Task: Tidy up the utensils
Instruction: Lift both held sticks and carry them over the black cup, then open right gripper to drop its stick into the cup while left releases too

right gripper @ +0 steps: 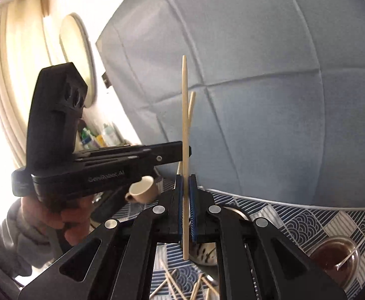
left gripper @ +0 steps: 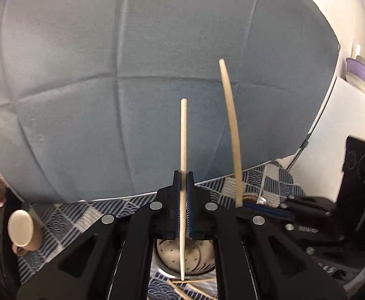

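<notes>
Left wrist view shows the left hand-held gripper [left gripper: 183,175] clamped on one pale chopstick [left gripper: 183,150] that runs between its blue pads and points up at a blue-grey cushion [left gripper: 107,75]. Below the jaws sits a round perforated strainer [left gripper: 195,255]; whether anything lies in it I cannot tell, since the gripper body covers most of it. A beige cup [left gripper: 23,230] stands at the left on the patterned tabletop [left gripper: 64,220], its mouth facing the camera and looking empty. More loose chopsticks [left gripper: 190,285] lie at the bottom edge, cut off.

From the right wrist view, the right hand-held gripper [right gripper: 186,177] is clamped on a second chopstick [right gripper: 185,125], held upright. At the lower right a glass bowl [right gripper: 337,257] holds a dark brown liquid with a spoon handle in it. A striped bowl [right gripper: 205,252] under the jaws is mostly hidden. Scattered sticks [right gripper: 197,285] lie on the cloth beneath.
</notes>
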Tool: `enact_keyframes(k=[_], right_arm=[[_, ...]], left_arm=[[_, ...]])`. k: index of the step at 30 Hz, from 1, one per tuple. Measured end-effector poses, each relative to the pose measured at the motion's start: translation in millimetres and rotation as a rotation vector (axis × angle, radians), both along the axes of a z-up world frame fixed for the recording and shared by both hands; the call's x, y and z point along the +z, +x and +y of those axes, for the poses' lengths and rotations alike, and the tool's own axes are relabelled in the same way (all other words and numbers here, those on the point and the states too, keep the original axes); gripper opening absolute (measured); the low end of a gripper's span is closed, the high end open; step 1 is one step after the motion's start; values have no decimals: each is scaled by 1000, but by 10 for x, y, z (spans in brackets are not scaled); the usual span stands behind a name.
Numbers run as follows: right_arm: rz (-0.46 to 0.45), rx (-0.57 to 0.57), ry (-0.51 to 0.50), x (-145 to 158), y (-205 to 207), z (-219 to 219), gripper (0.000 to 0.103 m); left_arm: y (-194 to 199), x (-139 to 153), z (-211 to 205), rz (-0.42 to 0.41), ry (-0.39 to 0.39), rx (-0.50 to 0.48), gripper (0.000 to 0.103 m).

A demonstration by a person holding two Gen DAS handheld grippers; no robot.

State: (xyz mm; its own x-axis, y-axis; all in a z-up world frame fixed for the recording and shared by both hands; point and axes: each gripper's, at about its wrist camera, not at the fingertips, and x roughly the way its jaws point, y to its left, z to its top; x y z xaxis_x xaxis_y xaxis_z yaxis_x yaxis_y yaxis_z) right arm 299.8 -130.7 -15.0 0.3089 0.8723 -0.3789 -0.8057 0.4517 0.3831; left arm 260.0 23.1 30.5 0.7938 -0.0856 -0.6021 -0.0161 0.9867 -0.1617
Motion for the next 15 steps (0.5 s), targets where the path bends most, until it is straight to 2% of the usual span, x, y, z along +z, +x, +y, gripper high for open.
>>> enact_keyframes(k=[6, 10, 15], right_arm=[[73, -46, -5, -291, 279, 3, 5], [111, -52, -25, -479, 362, 41, 5], [99, -31, -89, -585, 316, 129, 5]], left_arm=[[217, -154, 98, -4, -34, 9, 5], [283, -322, 82, 23, -21, 0, 5], [263, -487, 133, 47, -40, 1, 5]])
